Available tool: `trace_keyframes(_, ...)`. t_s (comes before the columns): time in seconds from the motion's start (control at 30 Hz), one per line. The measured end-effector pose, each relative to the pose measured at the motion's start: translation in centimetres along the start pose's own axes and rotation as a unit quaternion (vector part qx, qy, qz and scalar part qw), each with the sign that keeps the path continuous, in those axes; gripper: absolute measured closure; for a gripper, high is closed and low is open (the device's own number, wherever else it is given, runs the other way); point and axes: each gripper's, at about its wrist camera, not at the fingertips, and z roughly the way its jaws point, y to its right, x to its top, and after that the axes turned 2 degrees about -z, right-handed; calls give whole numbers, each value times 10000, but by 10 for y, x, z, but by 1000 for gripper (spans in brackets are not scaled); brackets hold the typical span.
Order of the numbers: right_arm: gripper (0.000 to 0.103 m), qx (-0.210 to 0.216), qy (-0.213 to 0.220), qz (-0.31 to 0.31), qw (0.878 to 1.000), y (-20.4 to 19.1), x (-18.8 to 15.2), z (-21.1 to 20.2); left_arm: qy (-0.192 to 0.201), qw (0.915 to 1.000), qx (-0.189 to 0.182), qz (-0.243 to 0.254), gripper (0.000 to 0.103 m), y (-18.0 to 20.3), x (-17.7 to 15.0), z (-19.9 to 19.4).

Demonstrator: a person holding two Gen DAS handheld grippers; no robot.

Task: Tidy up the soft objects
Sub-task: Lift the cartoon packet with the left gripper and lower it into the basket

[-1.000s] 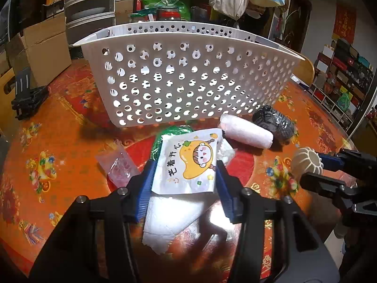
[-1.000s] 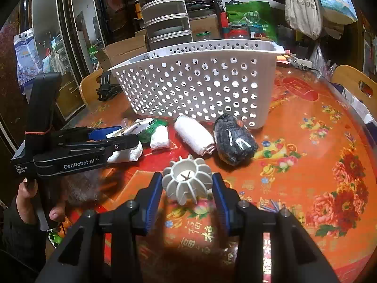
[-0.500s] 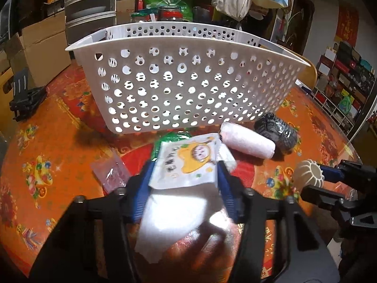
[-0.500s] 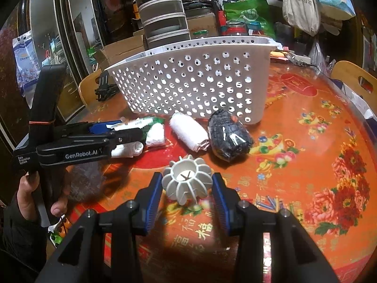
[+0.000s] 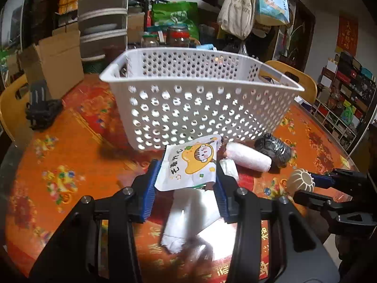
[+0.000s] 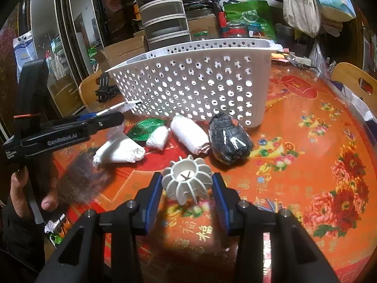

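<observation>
The counter (image 6: pixel 306 146) is round, covered in an orange-red cloth printed with flowers, fruit and gold characters, glossy enough to catch a bright glare at the bottom centre of the left wrist view. A white perforated basket (image 5: pixel 200 108) stands at the centre of both views, on the far side of the loose things. In the left wrist view the left gripper (image 5: pixel 187 172) fills the lower frame, its jaws having just been closing and now pinching a white packet (image 5: pixel 190 165) with a yellow cartoon print, lifted off the cloth. Below the packet lies a white bag (image 5: pixel 188 217); right of it are a small white wad (image 5: pixel 229 167), a white roll (image 5: pixel 248 156) and a black bundle (image 5: pixel 274 149), all on the cloth in front of the basket. In the right wrist view the right gripper (image 6: pixel 187 186) sits at bottom centre, its jaws pressed on a pale ribbed ball (image 6: pixel 187 181). A green wrapper (image 6: pixel 143 129) lies beside the wad there. At the left edge of that view a hand (image 6: pixel 26 195) grips the left gripper's handle. The room around is crowded: cardboard boxes (image 5: pixel 56 68) and stacked grey drawers (image 5: pixel 101 23) at upper left, a green sack (image 5: pixel 175 16) and jars behind the basket, tote bags (image 5: pixel 238 7) hanging at upper right, wooden chairs (image 5: pixel 292 77) at the counter's rim, and shelves of boxes (image 5: pixel 341 94) along the right edge.
</observation>
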Motion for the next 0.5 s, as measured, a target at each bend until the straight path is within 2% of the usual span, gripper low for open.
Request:
trace_keyframes(0.27,61,-60,112,-161,9998,-10,14,-10,246,9997,76,39,62,-4,12,-34)
trace_keyframes(0.5,61,-118,345,-356,9987,-14,44,-35,503,9986,85,111,62,-3,35,-65)
